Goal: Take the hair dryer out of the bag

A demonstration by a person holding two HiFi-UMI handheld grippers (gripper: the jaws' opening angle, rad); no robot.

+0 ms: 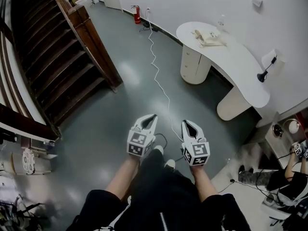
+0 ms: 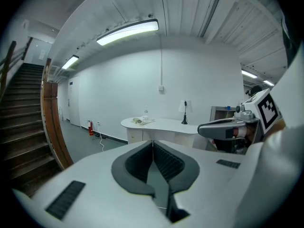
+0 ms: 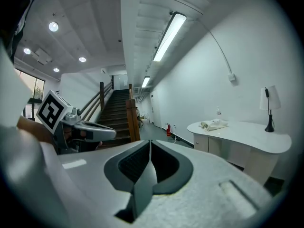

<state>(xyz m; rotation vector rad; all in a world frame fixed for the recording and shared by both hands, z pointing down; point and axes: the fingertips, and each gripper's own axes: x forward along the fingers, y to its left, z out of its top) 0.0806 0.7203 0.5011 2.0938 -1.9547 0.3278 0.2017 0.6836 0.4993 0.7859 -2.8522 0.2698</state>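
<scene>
Ahead of you a white cable (image 1: 155,64) crosses the grey floor (image 1: 110,121); wooden staircase (image 1: 53,52) to your left; curved white counter (image 1: 236,64) to your right.

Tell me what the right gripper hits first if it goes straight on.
Nothing near: the right gripper points across open floor toward the staircase; the white counter sits right of that line. Depth is uncertain.

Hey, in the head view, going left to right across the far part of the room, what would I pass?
wooden staircase → red fire extinguisher → cream cloth bundle on the white counter → black desk lamp
</scene>
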